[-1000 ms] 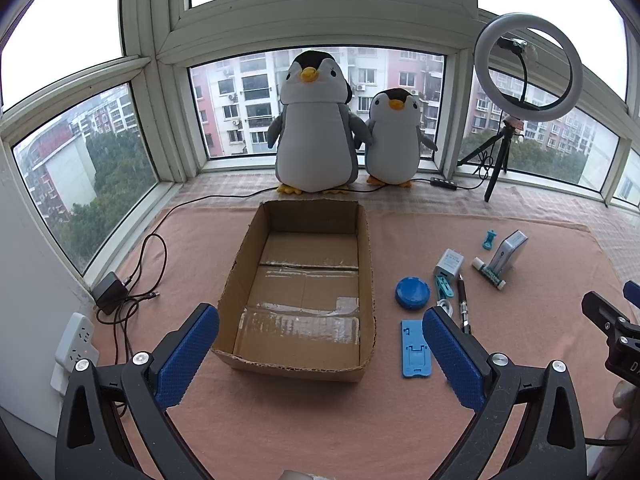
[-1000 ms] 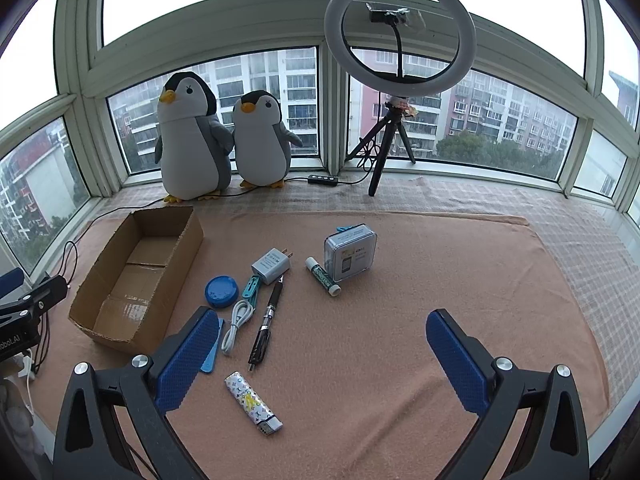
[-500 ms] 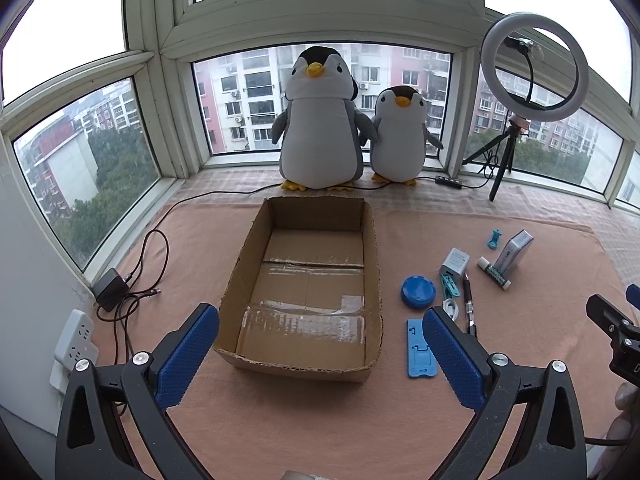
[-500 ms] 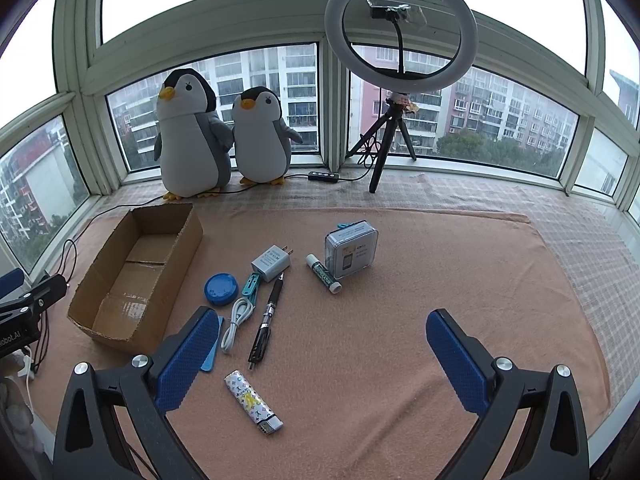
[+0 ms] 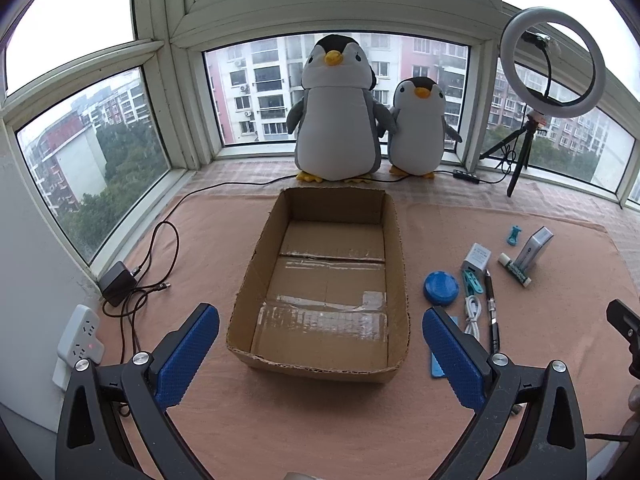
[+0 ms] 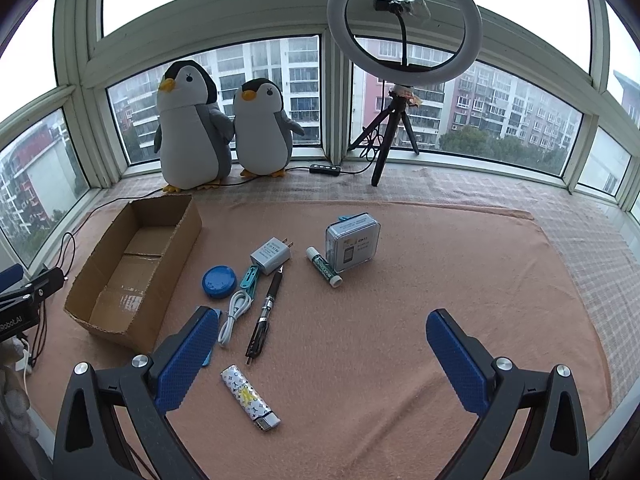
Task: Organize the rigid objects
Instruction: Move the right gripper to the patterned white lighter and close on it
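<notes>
An empty open cardboard box [image 5: 324,280] [image 6: 132,264] lies on the orange cloth. To its right lie a blue round lid [image 6: 218,282], a white charger [image 6: 270,256], a teal clip [image 6: 249,278], a white cable [image 6: 234,318], a black pen [image 6: 266,312], a lip balm stick [image 6: 324,272], a clear boxed item [image 6: 353,247] and a patterned lighter [image 6: 249,398]. My left gripper [image 5: 320,344] is open and empty, just in front of the box. My right gripper [image 6: 322,344] is open and empty, above the cloth near the lighter and pen.
Two plush penguins [image 5: 340,112] stand on the window ledge behind the box. A ring light on a tripod [image 6: 402,32] stands at the back. A power strip [image 5: 80,332], an adapter and cables [image 5: 120,284] lie left of the box.
My left gripper has drifted slightly left and forward, so the box sits more central in its view. My right gripper has hardly moved.
</notes>
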### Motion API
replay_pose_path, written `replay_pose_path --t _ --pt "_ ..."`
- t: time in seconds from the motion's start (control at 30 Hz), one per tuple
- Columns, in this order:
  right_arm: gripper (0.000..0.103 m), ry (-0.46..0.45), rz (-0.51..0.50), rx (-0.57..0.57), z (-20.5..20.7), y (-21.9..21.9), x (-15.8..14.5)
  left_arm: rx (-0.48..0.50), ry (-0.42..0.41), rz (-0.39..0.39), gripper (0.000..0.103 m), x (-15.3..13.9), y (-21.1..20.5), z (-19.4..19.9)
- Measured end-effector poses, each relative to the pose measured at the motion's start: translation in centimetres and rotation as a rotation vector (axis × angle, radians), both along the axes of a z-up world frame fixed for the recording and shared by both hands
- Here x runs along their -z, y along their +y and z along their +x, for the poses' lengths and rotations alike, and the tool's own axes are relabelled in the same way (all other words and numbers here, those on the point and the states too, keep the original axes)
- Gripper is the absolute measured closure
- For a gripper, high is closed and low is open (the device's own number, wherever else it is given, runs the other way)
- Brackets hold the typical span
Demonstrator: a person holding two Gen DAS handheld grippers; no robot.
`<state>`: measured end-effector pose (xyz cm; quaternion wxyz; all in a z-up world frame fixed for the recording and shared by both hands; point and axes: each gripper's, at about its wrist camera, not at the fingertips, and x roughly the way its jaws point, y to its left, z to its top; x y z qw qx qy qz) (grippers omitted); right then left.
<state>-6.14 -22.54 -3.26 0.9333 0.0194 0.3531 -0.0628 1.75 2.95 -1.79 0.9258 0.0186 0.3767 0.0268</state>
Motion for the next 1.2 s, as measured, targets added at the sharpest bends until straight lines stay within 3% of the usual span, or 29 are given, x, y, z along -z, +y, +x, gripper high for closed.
replay_pose_path --t 0.53,0.9,1.2 --pt "0.000 0.060 -0.009 -0.081 0.4 0.0 2.6 -0.123 0.101 0.035 0.001 5.7 6.7 5.1" --pt "0.000 0.126 0.004 -0.131 0.6 -0.4 5.2 -0.174 0.198 0.019 0.013 10.1 9.2 7.5" --pt "0.000 0.198 -0.019 -0.253 1.5 1.3 7.5 -0.174 0.240 0.031 0.023 12.2 9.4 8.6"
